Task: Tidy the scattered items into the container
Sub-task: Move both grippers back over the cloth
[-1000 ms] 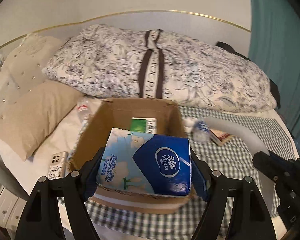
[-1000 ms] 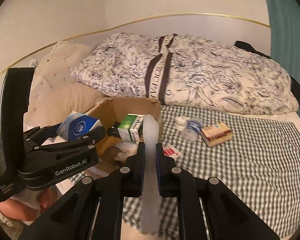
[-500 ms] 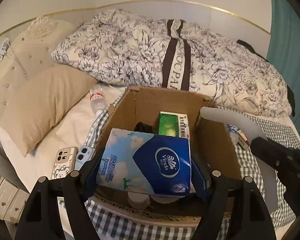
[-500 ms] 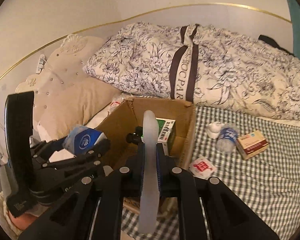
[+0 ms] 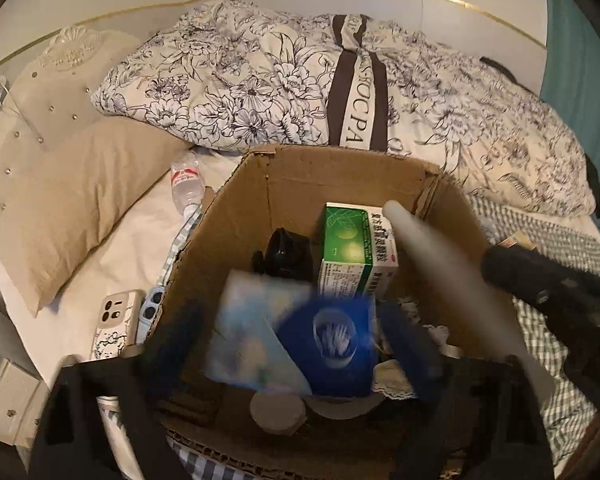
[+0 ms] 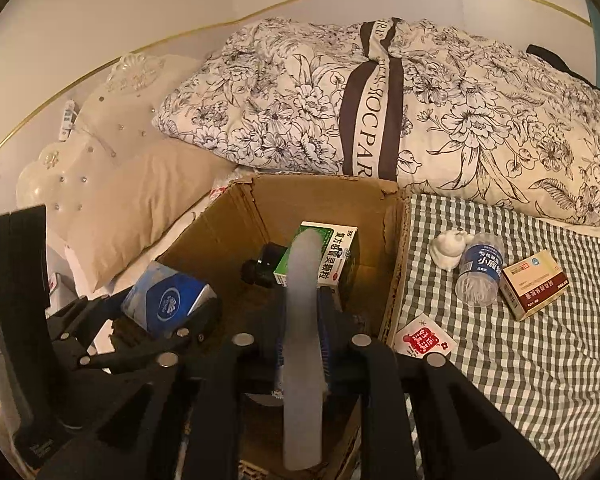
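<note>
Over the box [image 5: 340,184], left gripper [image 5: 296,344] jaws opening wide, blurred tissue pack [image 5: 284,336] between them and loose of the pads; right gripper [image 6: 304,336] jaws opening, pale spatula [image 6: 304,320] upright between them, whether gripped unclear, tip beside green carton [image 6: 332,256].

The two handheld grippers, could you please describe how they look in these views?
Both are matte black plastic. The left gripper has angular, strut-like fingers dotted with round silver fasteners, and a tall flat black slab rising behind it. The right gripper has the same black struts and silver fasteners, with blue pads lining its fingers. No cables or sleeves show.
</note>
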A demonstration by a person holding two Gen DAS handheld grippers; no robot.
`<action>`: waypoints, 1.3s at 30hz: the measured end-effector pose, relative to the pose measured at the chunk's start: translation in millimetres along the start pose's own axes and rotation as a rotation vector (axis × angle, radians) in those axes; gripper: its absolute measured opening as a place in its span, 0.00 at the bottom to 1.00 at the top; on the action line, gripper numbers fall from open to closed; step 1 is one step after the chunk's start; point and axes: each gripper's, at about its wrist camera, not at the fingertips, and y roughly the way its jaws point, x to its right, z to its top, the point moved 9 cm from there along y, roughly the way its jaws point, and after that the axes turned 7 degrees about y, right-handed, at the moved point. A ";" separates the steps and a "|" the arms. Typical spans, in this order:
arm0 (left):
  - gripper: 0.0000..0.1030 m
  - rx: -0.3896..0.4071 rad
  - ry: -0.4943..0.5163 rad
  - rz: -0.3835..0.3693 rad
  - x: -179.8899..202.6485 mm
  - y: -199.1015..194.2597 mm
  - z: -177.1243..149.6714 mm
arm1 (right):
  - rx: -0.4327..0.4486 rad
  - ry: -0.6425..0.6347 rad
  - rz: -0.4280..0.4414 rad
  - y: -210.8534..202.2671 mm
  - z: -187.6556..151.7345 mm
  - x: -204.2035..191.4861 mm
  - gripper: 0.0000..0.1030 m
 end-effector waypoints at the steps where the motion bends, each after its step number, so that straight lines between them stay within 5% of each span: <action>1: 0.98 0.007 -0.001 0.009 0.0 -0.9 0.2 | 0.008 0.009 0.003 -1.8 1.6 1.2 0.30; 3: 0.99 0.005 -0.004 0.006 1.3 -1.8 0.6 | 0.037 0.018 0.001 -9.0 6.7 4.1 0.47; 5: 1.00 -0.001 -0.007 0.009 2.8 -3.4 0.6 | 0.062 0.022 0.002 -16.3 11.5 6.5 0.52; 16: 1.00 0.035 -0.009 -0.023 40.2 -40.4 1.7 | 0.156 0.069 -0.105 -76.9 19.6 66.5 0.54; 29: 1.00 0.071 0.101 -0.108 150.0 -85.6 -8.4 | 0.218 0.189 -0.218 -164.2 -13.2 167.0 0.56; 39: 1.00 0.036 0.157 -0.107 224.4 -75.2 -32.8 | 0.223 0.243 -0.259 -196.2 -38.4 214.9 0.59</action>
